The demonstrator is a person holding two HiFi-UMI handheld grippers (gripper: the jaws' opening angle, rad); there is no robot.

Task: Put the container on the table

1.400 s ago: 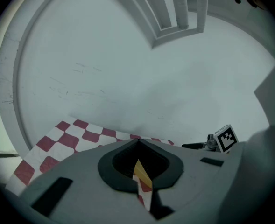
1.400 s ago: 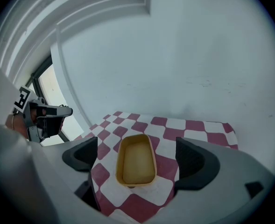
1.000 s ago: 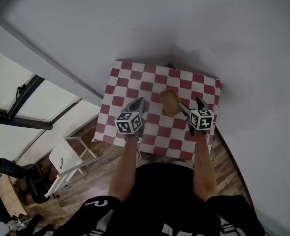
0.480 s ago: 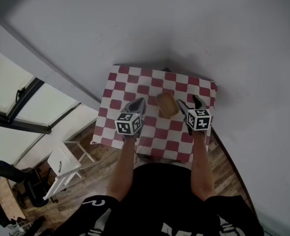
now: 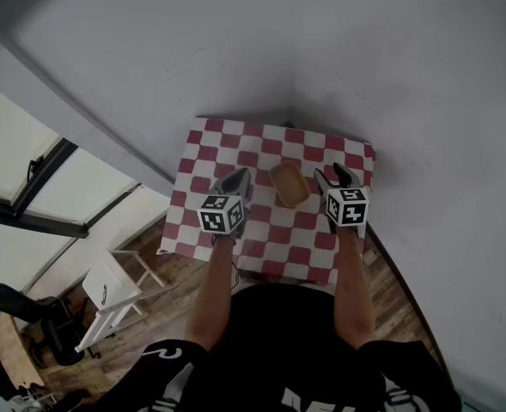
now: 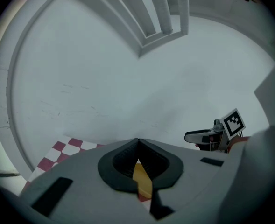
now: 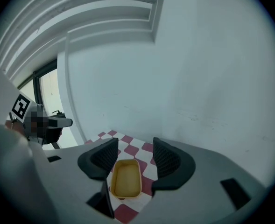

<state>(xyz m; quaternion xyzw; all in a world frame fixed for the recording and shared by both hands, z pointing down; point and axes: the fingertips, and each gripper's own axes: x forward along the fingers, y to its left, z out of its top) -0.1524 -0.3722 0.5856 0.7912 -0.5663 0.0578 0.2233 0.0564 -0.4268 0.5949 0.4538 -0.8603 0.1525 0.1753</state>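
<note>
The left gripper [image 6: 138,141] holds its jaws tip to tip, with what seems the yellow container [image 6: 142,180] glimpsed behind them.

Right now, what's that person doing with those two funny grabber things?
A person holds a gripper in each hand over a small table with a red-and-white checked cloth. The yellow rectangular plastic container sits on the cloth between the two, and neither touches it. The right gripper has its fingers apart; they have just been closing, with nothing gripped. The left gripper has its fingers shut and empty.
</note>
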